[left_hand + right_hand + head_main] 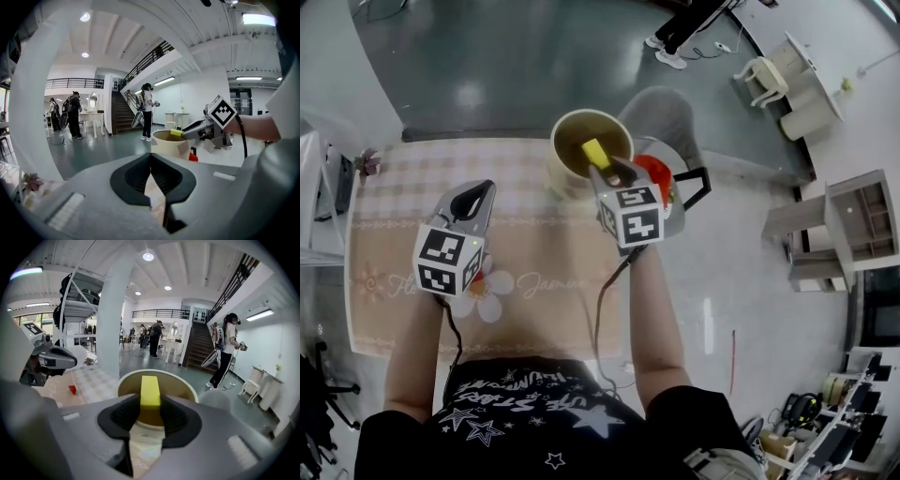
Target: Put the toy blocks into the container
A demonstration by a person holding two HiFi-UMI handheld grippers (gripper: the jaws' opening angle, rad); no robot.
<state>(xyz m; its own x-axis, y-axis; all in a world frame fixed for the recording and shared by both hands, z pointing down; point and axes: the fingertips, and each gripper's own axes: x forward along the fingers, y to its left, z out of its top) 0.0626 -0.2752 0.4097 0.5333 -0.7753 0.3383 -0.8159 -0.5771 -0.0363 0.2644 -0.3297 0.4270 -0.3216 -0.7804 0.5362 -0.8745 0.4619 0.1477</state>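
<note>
Two grippers over one cloth-covered table (394,234). At left, the left gripper (478,192) points forward and slightly down, its jaws together on nothing. A small red block (71,389) lies on the cloth. At centre stands the single tan container (562,131). The right gripper (609,171) is clamped on the one yellow block (595,152), holding it over the container's mouth. A grey chair (661,112) stands behind.

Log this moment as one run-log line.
right gripper: shut on yellow block | yellow block: above container opening | left gripper: shut, empty, over table | release: not yet
</note>
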